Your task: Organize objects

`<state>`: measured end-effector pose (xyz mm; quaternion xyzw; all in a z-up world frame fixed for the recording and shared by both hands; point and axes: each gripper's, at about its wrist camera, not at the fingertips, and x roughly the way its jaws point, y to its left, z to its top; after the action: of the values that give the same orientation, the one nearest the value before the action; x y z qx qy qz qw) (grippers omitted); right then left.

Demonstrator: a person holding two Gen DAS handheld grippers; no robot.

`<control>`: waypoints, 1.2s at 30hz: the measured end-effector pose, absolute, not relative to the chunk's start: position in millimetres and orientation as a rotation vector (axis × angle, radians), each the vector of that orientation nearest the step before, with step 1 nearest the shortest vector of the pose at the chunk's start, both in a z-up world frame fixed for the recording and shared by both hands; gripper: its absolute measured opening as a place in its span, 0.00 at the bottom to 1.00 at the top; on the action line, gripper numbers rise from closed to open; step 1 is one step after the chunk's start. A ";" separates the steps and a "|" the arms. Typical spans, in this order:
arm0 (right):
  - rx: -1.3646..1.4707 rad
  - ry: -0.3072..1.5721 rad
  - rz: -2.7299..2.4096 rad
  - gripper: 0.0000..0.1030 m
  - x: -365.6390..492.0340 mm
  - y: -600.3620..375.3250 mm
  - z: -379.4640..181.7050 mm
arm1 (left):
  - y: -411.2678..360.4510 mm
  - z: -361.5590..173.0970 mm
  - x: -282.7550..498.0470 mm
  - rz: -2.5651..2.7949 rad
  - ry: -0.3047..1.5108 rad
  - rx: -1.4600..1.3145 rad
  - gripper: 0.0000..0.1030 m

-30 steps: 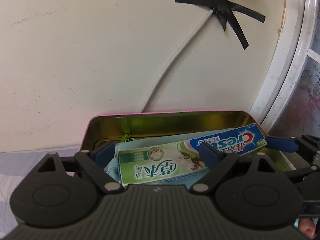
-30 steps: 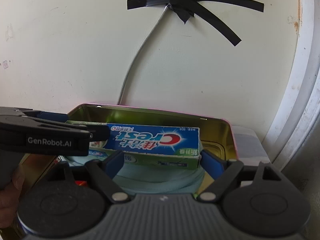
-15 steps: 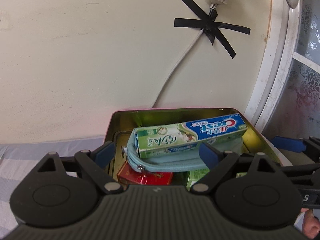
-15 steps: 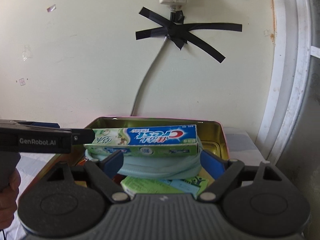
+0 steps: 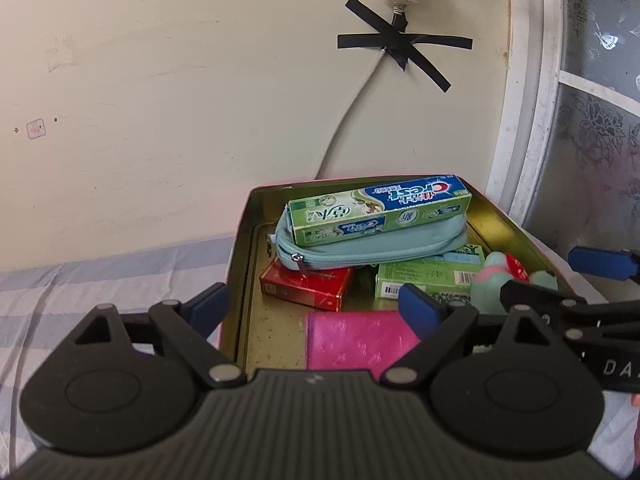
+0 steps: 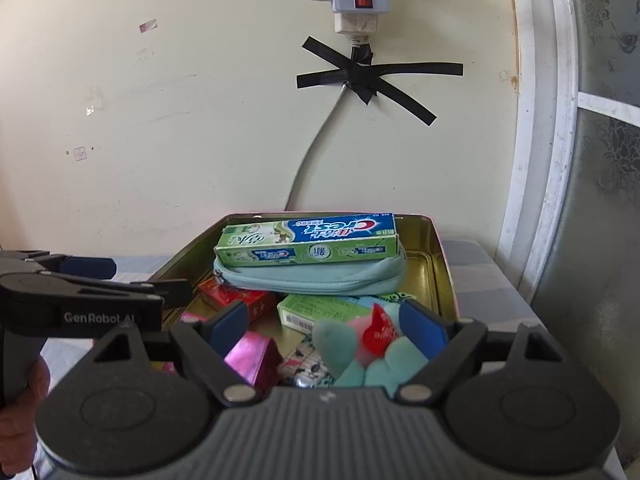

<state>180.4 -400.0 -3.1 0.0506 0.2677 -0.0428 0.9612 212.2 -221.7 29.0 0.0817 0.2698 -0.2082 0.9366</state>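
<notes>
Fingers of both grippers spread, empty; toothpaste box (image 5: 380, 210) ahead, atop pouch (image 5: 372, 246) in tin (image 5: 240, 264).

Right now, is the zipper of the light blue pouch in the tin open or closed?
Closed: the pouch shows its zipper line shut, its pull at the left end, under the toothpaste box.

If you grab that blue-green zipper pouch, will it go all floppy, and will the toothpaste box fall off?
Probably floppy: the zipper pouch looks like soft fabric and sags over the red box beneath. The toothpaste box only rests on top, so it would likely slide off if the pouch tilts. Both tongs are open and hold nothing.
</notes>
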 end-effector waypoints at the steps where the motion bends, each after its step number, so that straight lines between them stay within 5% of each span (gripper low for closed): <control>1: 0.102 0.542 -0.087 0.83 176.0 -397.2 -2.4 | -219.4 29.0 207.1 -0.424 0.549 0.167 0.90; 36: 0.128 0.516 -0.076 0.85 67.6 -321.6 -21.6 | -150.5 9.0 113.9 -0.404 0.526 0.179 0.97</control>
<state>67.6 -321.6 -21.6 0.0634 0.2550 -0.0375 0.9641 113.9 -150.5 9.0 0.0876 0.2580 -0.1981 0.9415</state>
